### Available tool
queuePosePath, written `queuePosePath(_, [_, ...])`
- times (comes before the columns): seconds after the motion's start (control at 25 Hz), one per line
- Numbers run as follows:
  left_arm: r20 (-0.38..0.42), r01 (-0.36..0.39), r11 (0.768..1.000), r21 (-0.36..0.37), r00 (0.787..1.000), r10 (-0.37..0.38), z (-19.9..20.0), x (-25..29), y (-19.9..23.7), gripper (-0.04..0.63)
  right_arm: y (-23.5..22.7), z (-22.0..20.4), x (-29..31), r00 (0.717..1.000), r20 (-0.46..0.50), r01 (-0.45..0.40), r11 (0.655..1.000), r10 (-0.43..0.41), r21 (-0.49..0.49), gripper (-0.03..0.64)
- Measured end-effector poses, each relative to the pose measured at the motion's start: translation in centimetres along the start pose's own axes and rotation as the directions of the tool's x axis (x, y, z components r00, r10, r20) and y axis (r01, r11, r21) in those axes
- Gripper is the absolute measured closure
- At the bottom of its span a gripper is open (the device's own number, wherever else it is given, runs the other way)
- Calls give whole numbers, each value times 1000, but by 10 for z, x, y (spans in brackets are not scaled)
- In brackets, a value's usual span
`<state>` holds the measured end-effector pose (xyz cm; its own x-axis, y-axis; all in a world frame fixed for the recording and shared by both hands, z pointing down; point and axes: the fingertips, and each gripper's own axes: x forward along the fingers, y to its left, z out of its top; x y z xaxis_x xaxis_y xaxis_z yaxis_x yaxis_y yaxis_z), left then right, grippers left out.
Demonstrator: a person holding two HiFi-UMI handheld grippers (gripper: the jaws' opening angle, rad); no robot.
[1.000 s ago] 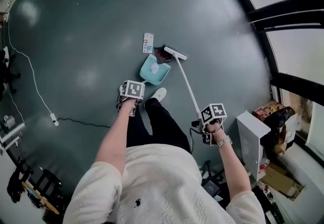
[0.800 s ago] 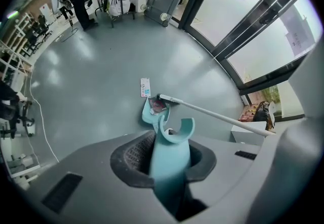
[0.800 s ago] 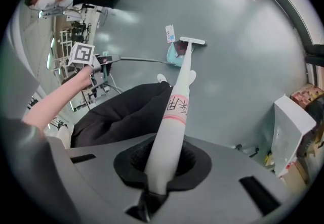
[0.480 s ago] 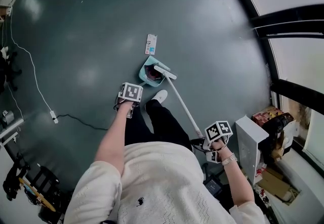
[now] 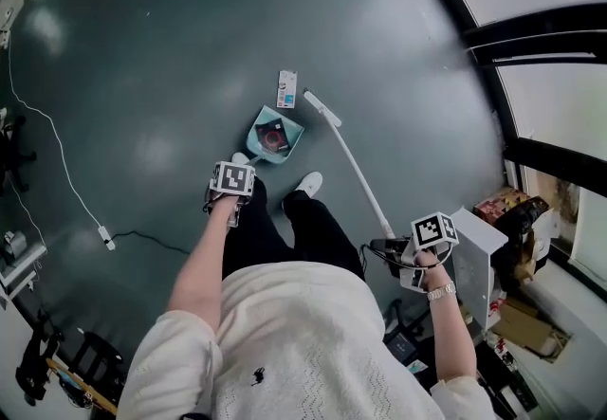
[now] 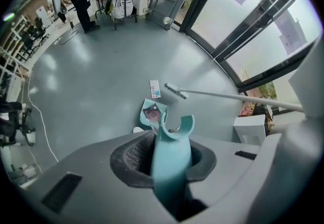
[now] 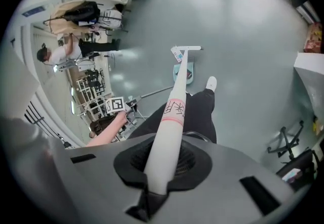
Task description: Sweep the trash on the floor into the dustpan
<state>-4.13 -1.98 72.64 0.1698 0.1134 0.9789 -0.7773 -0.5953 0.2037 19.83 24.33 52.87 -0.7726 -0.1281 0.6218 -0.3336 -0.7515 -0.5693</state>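
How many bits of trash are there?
2. A dark wrapper lies in the dustpan. A white packet lies on the floor just past the dustpan, beside the broom. More may hide under the wrapper.

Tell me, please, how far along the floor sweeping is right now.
Done: dark trash with a red ring lies inside the light blue plastic dustpan. In hand: the left gripper is shut on the dustpan's handle, the right gripper on the white long-handled broom. Left: a white rectangular packet lies on the grey floor just beyond the pan's mouth, beside the broom's head.
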Motion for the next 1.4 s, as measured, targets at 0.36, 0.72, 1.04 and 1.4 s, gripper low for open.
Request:
queuePosePath(0.36, [-26,14,996,-84,1000,-16,14,7,9,503,29,153,-13,976,76,212,965,-202,-156,594])
queuePosePath(0.72, [-8,-43,975,-219,999,42,29,12,-5,503,2,236,-20,858,-73,432,791,-508,-432,594])
queuePosePath(1.04, [-22,-47,970,-239,999,43,34,17,-19,503,-32,189,-18,738,-220,407,681,-637,-609,594])
queuePosePath(1.4, [-18,-53,968,-244,999,50,27,18,-22,503,-40,169,-34,644,-258,367,587,-720,-721,593])
